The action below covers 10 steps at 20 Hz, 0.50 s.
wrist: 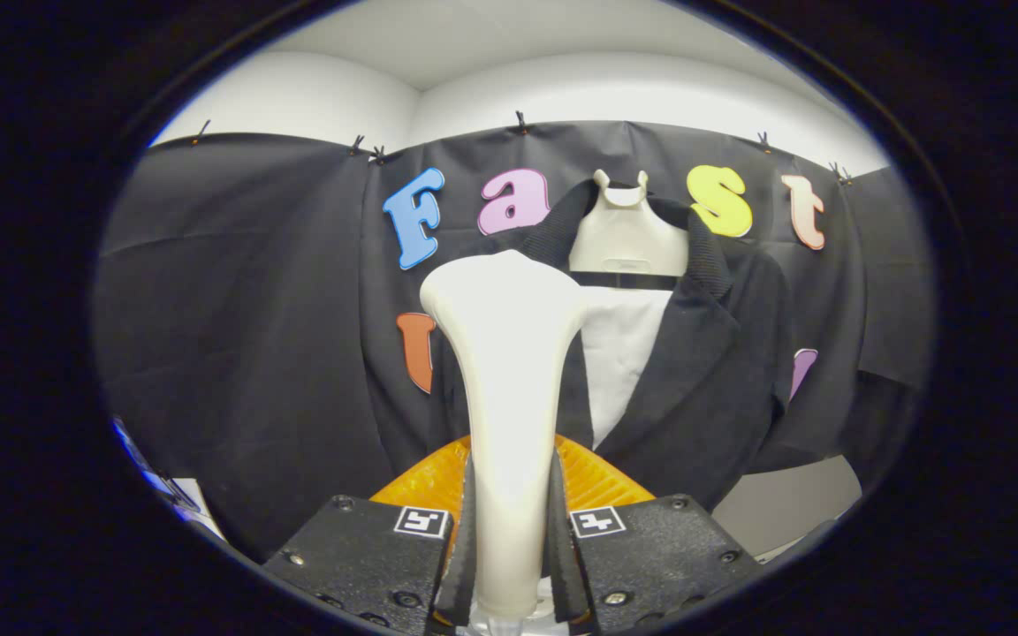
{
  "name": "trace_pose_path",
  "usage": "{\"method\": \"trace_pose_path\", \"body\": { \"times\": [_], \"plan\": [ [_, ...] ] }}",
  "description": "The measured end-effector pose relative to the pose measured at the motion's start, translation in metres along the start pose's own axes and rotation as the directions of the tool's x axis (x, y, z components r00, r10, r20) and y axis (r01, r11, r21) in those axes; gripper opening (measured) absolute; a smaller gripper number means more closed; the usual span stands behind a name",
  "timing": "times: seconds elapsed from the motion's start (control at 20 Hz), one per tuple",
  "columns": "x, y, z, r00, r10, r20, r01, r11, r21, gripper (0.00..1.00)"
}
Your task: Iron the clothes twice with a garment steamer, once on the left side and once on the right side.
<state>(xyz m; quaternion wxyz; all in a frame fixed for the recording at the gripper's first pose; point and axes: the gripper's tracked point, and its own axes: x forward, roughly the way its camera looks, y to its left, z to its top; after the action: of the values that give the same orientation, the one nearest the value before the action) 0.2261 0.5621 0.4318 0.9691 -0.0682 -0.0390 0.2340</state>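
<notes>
My gripper (511,521) is shut on the cream-white garment steamer (509,371), both black fingers (368,552) pressing its slim handle. The steamer's wide head rises ahead of the fingers and covers the left lapel of a black jacket (703,371). The jacket hangs open on a white hanger stand (626,234) against the booth's black cloth wall, with a white panel (619,353) showing between its lapels. The steamer head is in front of the jacket's left side; I cannot tell whether it touches the fabric.
An orange ribbed piece (593,481) sits just behind the fingers at the steamer's base. A pale surface (792,503) shows below the jacket's right hem. The white wall and ceiling (509,79) rise above the cloth.
</notes>
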Motion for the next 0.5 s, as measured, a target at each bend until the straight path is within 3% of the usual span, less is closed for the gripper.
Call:
{"method": "trace_pose_path", "body": {
  "times": [0.5],
  "plan": [
    [0.028,0.004,-0.063,0.994,-0.016,-0.104,0.016,1.0,-0.003,0.37]
  ]
}}
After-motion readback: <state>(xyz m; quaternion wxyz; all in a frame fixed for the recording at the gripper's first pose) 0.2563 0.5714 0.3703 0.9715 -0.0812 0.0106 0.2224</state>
